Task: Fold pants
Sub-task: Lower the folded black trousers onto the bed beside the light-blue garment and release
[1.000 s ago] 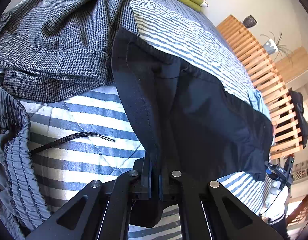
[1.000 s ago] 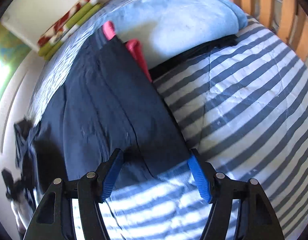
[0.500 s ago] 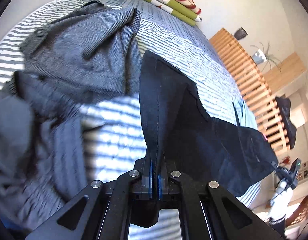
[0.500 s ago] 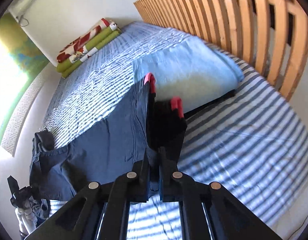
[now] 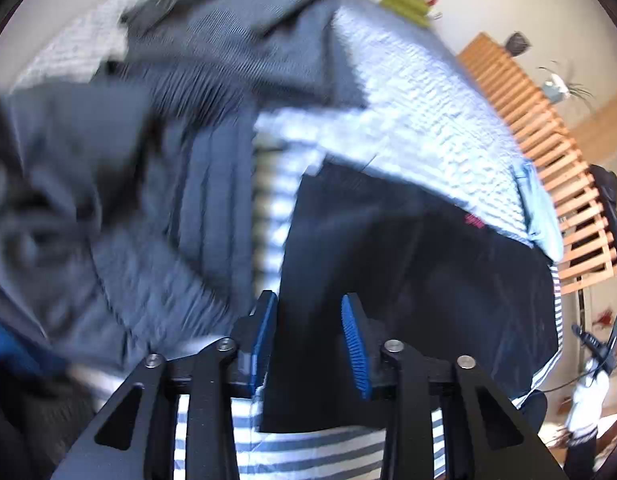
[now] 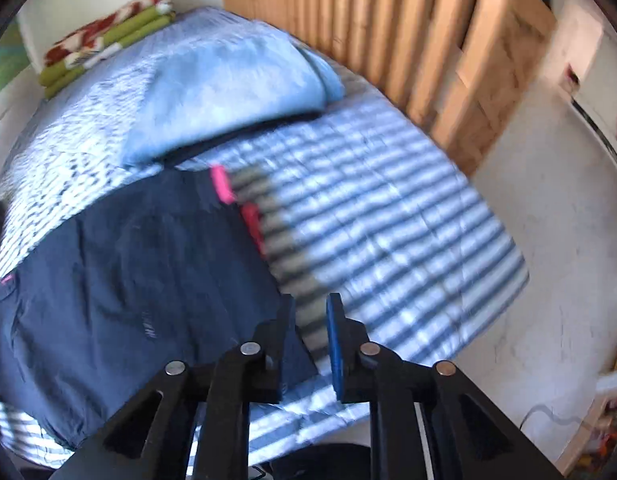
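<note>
Navy pants (image 5: 420,280) flat on striped bedspread (image 6: 388,220), both tools parted

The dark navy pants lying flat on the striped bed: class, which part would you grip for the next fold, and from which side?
Probably the near hem edge of the dark navy pants, approached from the bed's near side. The left gripper already stands open over that edge, and the cloth lies flat there, so one finger could slide under it. The right gripper is open beside the pink-trimmed end.
</note>
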`<state>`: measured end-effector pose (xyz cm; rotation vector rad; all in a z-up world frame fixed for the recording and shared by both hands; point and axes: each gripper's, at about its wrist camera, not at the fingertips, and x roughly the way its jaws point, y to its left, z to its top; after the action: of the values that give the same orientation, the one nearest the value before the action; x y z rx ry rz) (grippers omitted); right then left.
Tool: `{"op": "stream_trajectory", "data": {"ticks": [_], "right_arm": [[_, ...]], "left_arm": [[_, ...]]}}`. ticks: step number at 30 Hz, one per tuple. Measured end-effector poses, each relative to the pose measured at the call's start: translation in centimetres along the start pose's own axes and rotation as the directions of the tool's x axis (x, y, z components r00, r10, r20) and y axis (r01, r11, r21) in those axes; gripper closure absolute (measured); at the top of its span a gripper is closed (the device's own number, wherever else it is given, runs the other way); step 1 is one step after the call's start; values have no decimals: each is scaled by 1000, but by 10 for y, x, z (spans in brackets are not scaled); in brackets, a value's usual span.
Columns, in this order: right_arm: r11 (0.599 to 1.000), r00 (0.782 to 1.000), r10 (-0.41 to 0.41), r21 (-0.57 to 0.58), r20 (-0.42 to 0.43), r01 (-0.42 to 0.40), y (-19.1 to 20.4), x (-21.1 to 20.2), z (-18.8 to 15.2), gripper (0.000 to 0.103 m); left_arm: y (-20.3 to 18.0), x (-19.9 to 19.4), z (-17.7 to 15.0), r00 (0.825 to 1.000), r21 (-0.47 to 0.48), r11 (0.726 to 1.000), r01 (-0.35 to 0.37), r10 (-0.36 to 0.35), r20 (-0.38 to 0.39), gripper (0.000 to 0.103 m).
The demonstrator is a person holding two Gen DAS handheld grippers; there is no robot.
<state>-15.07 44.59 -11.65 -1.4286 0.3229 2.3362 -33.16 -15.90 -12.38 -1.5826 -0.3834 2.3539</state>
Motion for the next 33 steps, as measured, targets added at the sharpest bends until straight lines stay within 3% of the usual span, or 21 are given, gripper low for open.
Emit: {"op": "stream_trajectory", "data": {"ticks": [1, 4, 7, 10, 12, 13, 15, 18, 19, 20, 22, 28, 30, 32, 33], "right_arm": [[998, 999, 35, -48, 24, -34, 14, -6, 5, 84], [961, 989, 146, -240, 32, -134, 70, -9, 12, 70], [886, 977, 212, -416, -25, -203, 131, 8, 6, 70], [830, 986, 155, -534, -62, -164, 173, 39, 1, 70], [813, 998, 39, -579, -46, -59, 181, 60, 2, 70], [831, 998, -18, -556, -55, -16, 171, 73, 10, 70], [901, 993, 22, -428, -118, -71, 134, 80, 31, 71], [944, 991, 103, -304, -91, -126, 90, 65, 57, 61], [953, 992, 104, -280, -65, -118, 77, 61, 66, 49], [957, 992, 113, -263, -48, -122, 68, 59, 76, 45], [956, 988, 148, -250, -52, -156, 60, 63, 89, 45], [970, 987, 115, -201, -115, -137, 54, 104, 113, 45], [970, 984, 125, -191, -127, -148, 54, 109, 112, 51], [959, 977, 172, -203, -130, -196, 58, 106, 107, 93], [953, 972, 192, -209, -137, -218, 62, 102, 104, 101]], "left_arm": [[-4, -2, 7, 1000, 24, 1000, 1, -2, 11, 56], [-30, 12, 23, 1000, 77, 997, 10, -10, -5, 54], [-42, 44, 41, 997, 95, 993, -66, 69, -37, 53], [-32, 57, 47, 994, 82, 993, -81, 87, -73, 53], [-33, 53, 46, 992, 126, 987, -104, 112, -63, 53], [-39, 51, 44, 992, 149, 984, -101, 110, -55, 53], [-52, 48, 45, 995, 185, 980, -74, 85, -50, 51], [-73, 51, 48, 995, 263, 962, -66, 83, -54, 42], [-78, 54, 49, 995, 275, 959, -64, 82, -56, 42], [-82, 57, 51, 994, 283, 957, -61, 82, -66, 42], [-88, 63, 52, 993, 287, 956, -53, 80, -84, 42], [-94, 78, 48, 989, 297, 952, -78, 110, -94, 42], [-90, 77, 50, 990, 286, 954, -89, 116, -79, 42], [-80, 70, 55, 991, 256, 962, -100, 119, -62, 42], [-76, 68, 57, 991, 243, 965, -102, 119, -55, 42]]}}
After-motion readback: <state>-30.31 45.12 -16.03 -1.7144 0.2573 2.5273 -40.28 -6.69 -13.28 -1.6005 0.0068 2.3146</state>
